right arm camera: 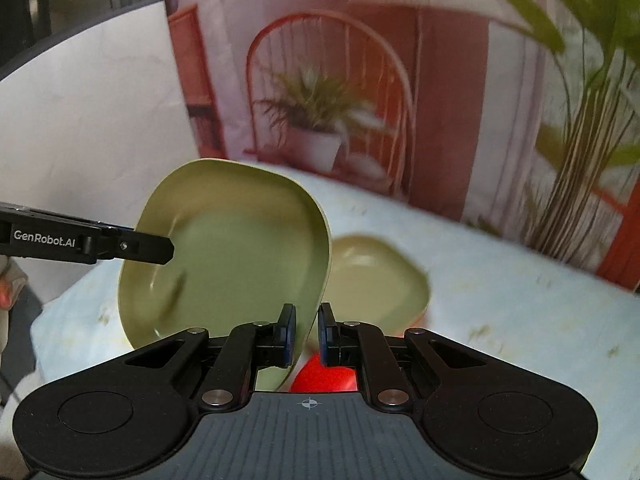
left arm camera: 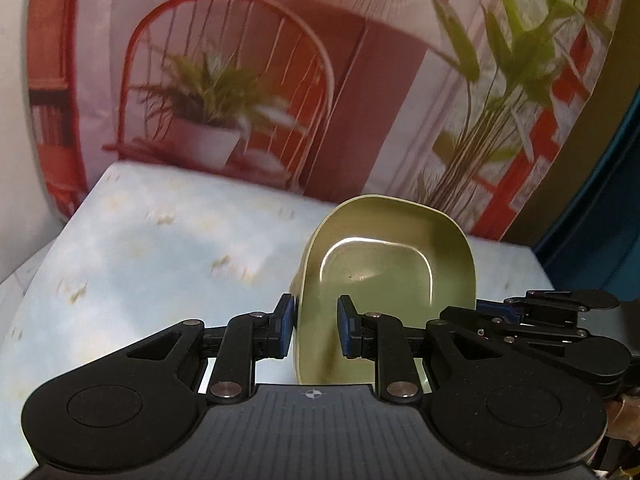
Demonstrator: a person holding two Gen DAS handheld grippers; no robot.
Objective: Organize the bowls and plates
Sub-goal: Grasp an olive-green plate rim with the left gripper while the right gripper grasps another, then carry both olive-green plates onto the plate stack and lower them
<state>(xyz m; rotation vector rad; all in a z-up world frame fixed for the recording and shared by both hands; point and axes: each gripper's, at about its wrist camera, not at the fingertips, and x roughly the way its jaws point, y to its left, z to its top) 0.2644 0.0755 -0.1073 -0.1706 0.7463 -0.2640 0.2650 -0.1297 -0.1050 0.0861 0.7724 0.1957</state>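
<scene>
Olive-green and glossy, the held bowl (left arm camera: pixel 384 280) fills the middle of the left wrist view, tipped up on edge so its hollow faces the camera. The left gripper (left arm camera: pixel 316 326) has its blue pads (left arm camera: pixel 285 326) clamped across the bowl's near rim, one pad outside the wall and one inside. To the right of the bowl, the right gripper (left arm camera: pixel 496 308) reaches in from the side and meets the bowl's right edge; its fingertips are hidden behind the wall there. Below and behind the bowl lies the pale blue tablecloth (left arm camera: pixel 160 248), and behind that hangs a printed backdrop (left arm camera: pixel 240 80) showing a red chair and potted plants.

From the right wrist view, the held bowl (right arm camera: pixel 232 248) stands tilted to the left of centre, clear of the cloth. The right gripper (right arm camera: pixel 307 334) pinches the bowl's right rim between nearly closed blue pads (right arm camera: pixel 289 332). The left gripper (right arm camera: pixel 160 246) comes in from the left and grips the bowl's far-left rim. Just right of the held bowl, a second olive bowl (right arm camera: pixel 380 276) rests on the tablecloth (right arm camera: pixel 520 312), blurred. Beneath the held bowl's lower edge, between the right gripper's fingers, shows a red object (right arm camera: pixel 324 376), too hidden to identify.
</scene>
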